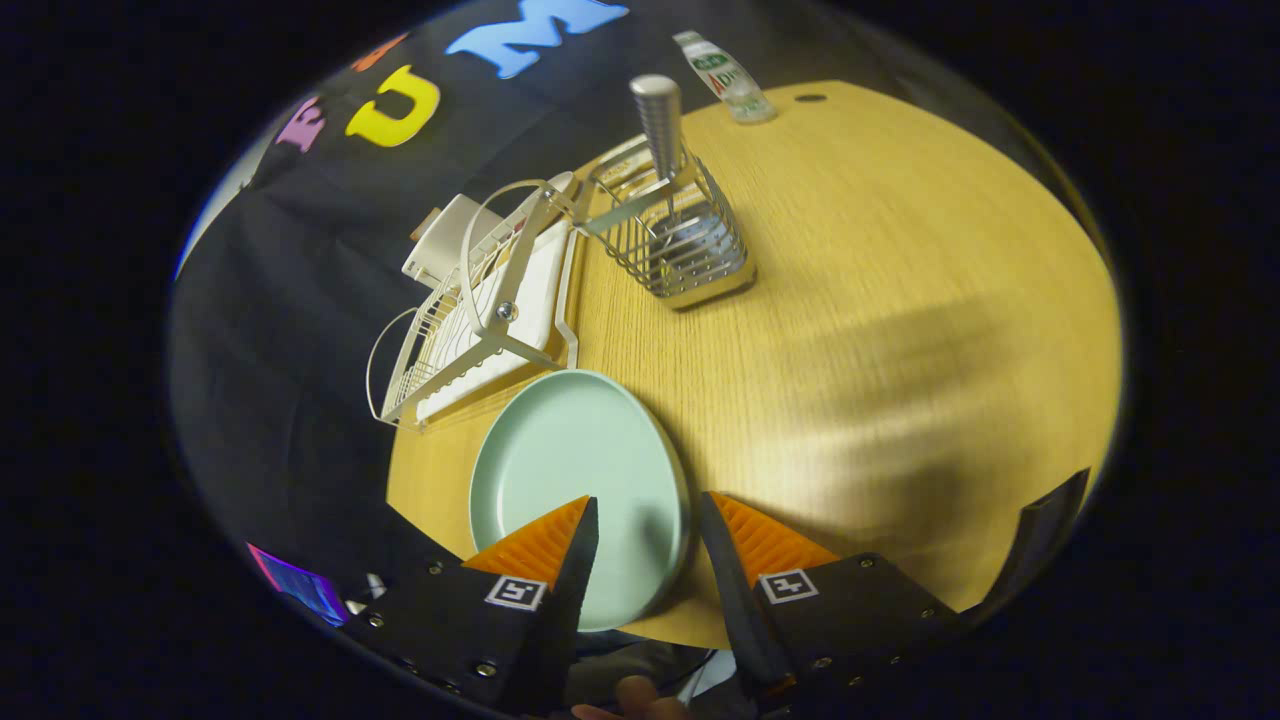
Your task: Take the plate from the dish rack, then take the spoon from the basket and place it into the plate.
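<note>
Plate [580, 480] lies flat on the tabletop [880, 330] under your claw [645, 525], whose fingers stand apart holding nothing, so you are judged past step one and must reach beyond to the spoon [658, 125] upright in the basket [680, 245].

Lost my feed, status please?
Gripper open over plate on table. Spoon upright in basket. Path looks clear.
</note>
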{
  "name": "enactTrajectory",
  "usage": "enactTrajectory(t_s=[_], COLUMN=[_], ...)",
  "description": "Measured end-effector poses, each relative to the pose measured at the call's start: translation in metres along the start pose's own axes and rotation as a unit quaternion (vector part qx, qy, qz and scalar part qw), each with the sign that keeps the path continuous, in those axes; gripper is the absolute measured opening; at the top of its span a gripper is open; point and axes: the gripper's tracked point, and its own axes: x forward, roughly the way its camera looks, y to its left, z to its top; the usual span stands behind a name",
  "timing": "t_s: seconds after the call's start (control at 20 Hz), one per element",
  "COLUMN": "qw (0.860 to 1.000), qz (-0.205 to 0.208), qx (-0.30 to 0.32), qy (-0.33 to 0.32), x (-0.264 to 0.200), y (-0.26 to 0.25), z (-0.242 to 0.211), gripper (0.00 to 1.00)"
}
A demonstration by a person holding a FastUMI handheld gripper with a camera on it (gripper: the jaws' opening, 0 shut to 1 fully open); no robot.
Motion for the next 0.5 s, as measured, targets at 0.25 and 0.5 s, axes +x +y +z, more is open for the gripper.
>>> enactTrajectory(t_s=[0.25, 0.5], qw=[0.962, 0.915], qz=[-0.045, -0.064], qx=[-0.139, -0.237], qy=[-0.229, -0.320], x=[-0.066, -0.091], y=[-0.007, -0.005], z=[0.076, 0.109], gripper=[0.97, 0.97])
